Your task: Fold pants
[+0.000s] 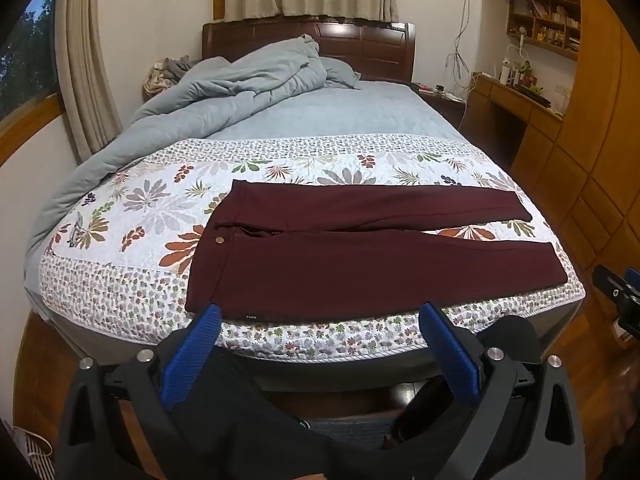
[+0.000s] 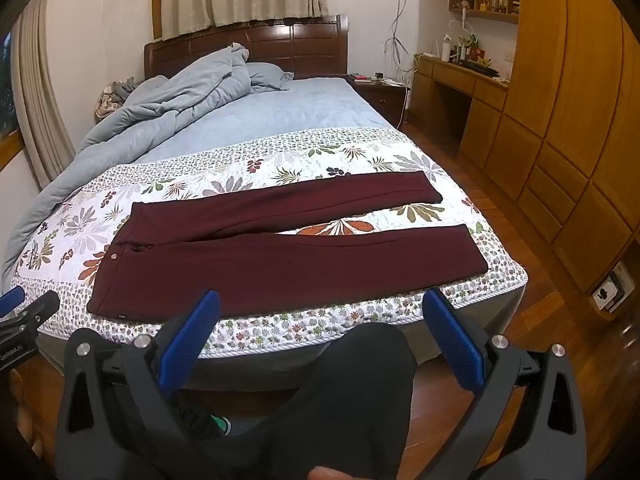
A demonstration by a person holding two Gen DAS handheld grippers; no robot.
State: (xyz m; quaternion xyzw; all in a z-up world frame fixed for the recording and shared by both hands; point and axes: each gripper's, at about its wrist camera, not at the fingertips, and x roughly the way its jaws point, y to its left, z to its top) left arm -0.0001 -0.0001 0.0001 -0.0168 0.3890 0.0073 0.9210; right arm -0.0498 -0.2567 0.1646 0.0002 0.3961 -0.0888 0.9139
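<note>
Dark maroon pants lie flat across the foot of the bed on a floral quilt, waistband to the left, both legs spread apart to the right. They also show in the right wrist view. My left gripper is open and empty, held off the bed's near edge just short of the pants' near hem. My right gripper is open and empty, likewise short of the near edge. The right gripper shows at the left wrist view's right edge; the left gripper shows at the right wrist view's left edge.
A crumpled grey-blue duvet is piled at the back left of the bed before a dark wooden headboard. Wooden wardrobes and a desk line the right side. Wood floor lies right of the bed.
</note>
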